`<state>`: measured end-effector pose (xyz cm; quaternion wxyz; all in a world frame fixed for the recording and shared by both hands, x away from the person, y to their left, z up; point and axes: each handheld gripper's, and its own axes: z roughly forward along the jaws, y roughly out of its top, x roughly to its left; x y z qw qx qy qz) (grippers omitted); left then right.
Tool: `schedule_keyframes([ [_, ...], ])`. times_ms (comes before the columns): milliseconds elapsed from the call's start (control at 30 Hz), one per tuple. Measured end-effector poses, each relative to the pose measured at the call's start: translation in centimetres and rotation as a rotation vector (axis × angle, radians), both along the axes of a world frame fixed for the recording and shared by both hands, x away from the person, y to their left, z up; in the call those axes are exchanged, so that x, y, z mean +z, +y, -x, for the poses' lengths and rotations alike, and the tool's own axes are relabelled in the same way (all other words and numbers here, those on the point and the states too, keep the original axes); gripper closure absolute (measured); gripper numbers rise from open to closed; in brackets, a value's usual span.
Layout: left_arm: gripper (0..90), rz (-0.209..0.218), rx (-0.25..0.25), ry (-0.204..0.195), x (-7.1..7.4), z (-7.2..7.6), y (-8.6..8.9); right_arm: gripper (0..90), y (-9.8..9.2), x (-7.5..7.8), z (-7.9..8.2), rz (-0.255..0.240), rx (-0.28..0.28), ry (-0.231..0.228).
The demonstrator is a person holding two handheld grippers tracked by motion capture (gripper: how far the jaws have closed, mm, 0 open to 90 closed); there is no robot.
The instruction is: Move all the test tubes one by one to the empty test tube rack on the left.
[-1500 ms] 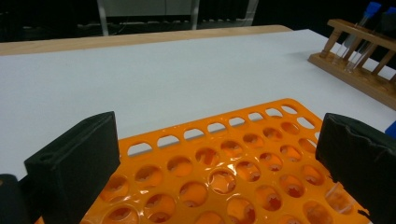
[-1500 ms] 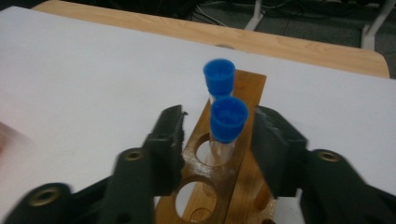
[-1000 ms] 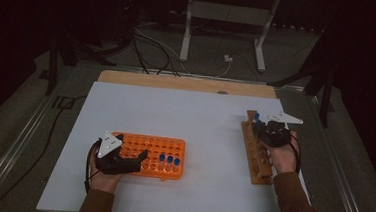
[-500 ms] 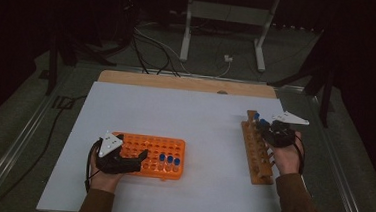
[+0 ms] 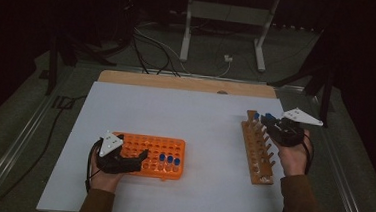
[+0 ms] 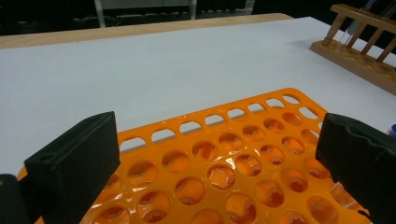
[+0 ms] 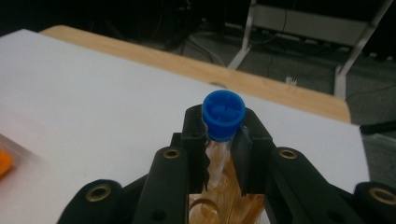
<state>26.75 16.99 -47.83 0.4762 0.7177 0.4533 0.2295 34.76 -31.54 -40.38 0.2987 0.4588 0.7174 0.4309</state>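
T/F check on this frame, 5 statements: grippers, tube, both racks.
1. The right gripper is shut on a blue-capped tube. True.
2. The left gripper grips a tube. False: its jaws stand open over the orange rack, with nothing between the pads.
3. The orange rack is full of tubes. False: a few blue caps stand near its right end; most holes are empty.
4. The wooden rack stands at the person's right side of the table. True.
5. The held tube lies flat on the table. False: it is above the wooden rack, in the right gripper.
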Motion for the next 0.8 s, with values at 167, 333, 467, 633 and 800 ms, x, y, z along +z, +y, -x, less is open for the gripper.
schedule_keyframes([
  [167, 0.7, -0.001, -0.001, 0.001, 0.0, 0.0, 0.0, 76.9, 0.2, 0.6, 0.8, -0.032, 0.016, -0.031],
  [333, 0.7, -0.003, -0.002, 0.002, 0.0, 0.0, 0.0, 76.9, 0.7, 0.5, 1.5, -0.059, 0.042, -0.038],
  [467, 0.7, -0.002, -0.003, 0.003, -0.1, 0.0, -0.1, 76.9, 1.2, 0.0, 1.8, -0.083, 0.055, -0.036],
  [633, 0.7, -0.002, -0.005, 0.002, -0.1, 0.0, -0.1, 76.9, 1.7, -0.4, 1.8, -0.096, 0.072, -0.023],
  [800, 0.7, -0.008, -0.009, 0.001, -0.1, 0.0, -0.1, 76.9, 2.0, -0.3, 2.0, -0.142, 0.100, -0.021],
])
